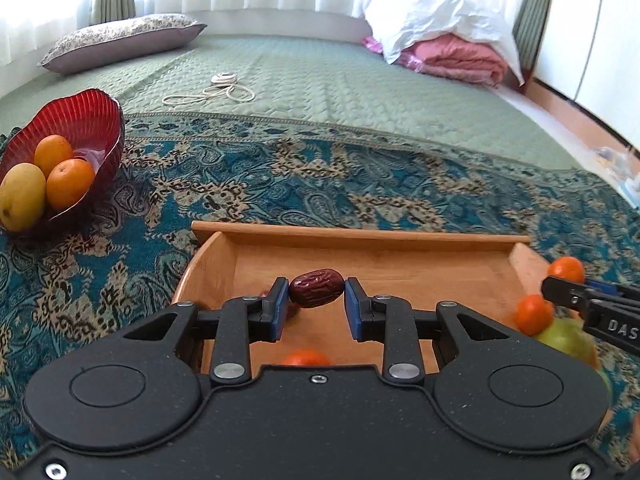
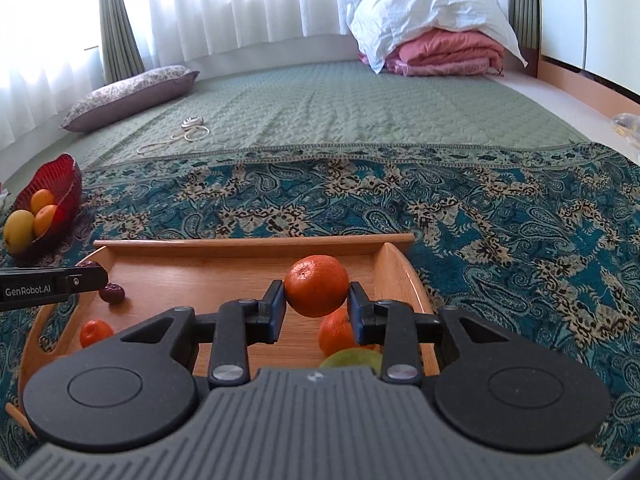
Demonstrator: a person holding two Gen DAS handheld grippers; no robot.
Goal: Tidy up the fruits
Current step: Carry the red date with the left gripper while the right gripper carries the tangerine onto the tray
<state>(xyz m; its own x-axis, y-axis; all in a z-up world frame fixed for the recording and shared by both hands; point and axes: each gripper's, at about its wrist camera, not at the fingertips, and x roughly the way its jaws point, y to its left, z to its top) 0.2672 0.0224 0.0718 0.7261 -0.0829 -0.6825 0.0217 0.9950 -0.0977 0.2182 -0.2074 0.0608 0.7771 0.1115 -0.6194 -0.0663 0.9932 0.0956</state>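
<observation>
My left gripper (image 1: 316, 295) is shut on a dark red date (image 1: 316, 292) and holds it above the wooden tray (image 1: 360, 236). My right gripper (image 2: 317, 295) is shut on an orange tangerine (image 2: 317, 286) above the same tray (image 2: 256, 242). In the right wrist view the tray holds another tangerine (image 2: 335, 332), a green fruit (image 2: 354, 358), a small tangerine (image 2: 95, 332) and a second date (image 2: 112, 293). A red glass bowl (image 1: 86, 120) at the left holds two oranges (image 1: 70, 182) and a yellow mango (image 1: 22, 196).
The tray and bowl sit on a blue patterned cloth (image 1: 320, 176) over a green quilted bed (image 1: 320, 76). A white cord (image 1: 220, 90), a pillow (image 1: 120, 38) and folded pink and white bedding (image 1: 444, 36) lie further back.
</observation>
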